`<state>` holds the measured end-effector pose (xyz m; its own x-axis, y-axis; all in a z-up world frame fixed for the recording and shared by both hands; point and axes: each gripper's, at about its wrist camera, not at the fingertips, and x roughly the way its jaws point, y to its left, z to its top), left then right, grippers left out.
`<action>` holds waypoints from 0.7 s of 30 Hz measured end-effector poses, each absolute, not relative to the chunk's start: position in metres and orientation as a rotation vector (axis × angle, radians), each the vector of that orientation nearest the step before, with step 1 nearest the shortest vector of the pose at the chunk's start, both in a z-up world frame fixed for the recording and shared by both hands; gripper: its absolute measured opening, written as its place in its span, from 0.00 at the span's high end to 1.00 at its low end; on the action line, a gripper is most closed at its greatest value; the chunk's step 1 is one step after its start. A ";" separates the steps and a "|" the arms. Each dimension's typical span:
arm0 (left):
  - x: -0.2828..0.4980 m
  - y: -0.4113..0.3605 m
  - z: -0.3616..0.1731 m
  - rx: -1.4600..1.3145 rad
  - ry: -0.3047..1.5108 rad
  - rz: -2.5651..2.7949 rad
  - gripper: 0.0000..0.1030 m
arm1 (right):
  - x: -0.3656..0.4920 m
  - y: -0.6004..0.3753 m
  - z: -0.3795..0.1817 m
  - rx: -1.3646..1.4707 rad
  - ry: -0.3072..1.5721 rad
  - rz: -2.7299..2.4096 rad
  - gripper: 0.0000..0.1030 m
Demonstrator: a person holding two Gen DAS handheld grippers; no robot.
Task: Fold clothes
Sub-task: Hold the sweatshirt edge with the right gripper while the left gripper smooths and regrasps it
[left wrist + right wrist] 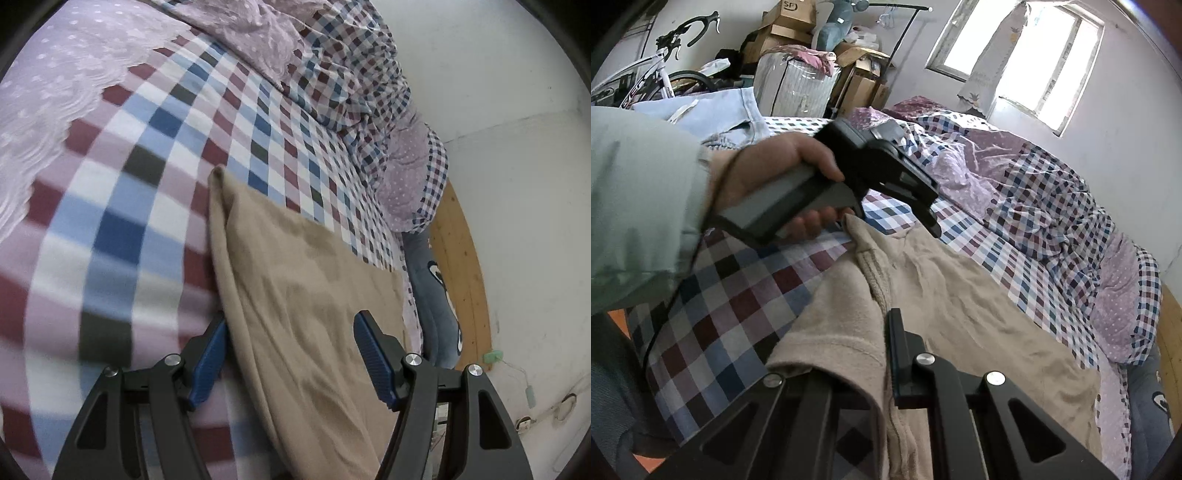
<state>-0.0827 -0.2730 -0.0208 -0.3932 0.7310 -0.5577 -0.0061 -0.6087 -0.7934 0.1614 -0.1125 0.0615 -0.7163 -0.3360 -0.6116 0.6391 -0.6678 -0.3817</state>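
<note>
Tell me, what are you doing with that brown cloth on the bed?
A person is folding a tan garment spread on a checked bed sheet, with a handheld gripper in each hand. The right gripper has its jaws shut on a bunched edge of the garment. The left gripper has its jaws wide open over the garment, gripping nothing. A crumpled quilt lies further back on the bed.

Bedroom: checked bed (pixel 1015 258), bicycle (pixel 646 81).

Right tool's (pixel 886 354) left finger behind cloth (pixel 960 295)
</note>
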 end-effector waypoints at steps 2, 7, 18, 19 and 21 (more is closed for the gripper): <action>-0.093 -0.270 -0.022 -1.333 -0.993 2.042 0.30 | 0.161 -0.111 0.063 0.687 0.795 -2.358 0.96; -0.113 -0.268 -0.030 -1.308 -1.018 2.038 0.37 | 0.164 -0.107 0.065 0.705 0.783 -2.357 0.96; -0.118 -0.281 -0.041 -1.309 -1.120 2.052 0.76 | 0.176 -0.100 0.071 0.720 0.780 -2.362 0.96; -0.118 -0.282 -0.043 -1.314 -1.137 2.054 0.86 | 0.177 -0.101 0.071 0.724 0.782 -2.362 0.96; -0.118 -0.285 -0.046 -1.313 -1.171 2.057 0.88 | 0.177 -0.102 0.070 0.733 0.780 -2.363 0.96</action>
<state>-0.1177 -0.2850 -0.0460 -0.4583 0.7203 -0.5207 0.0799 -0.5501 -0.8313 0.1768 -0.1019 0.0698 -0.7056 -0.3165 -0.6340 0.6318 -0.6861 -0.3606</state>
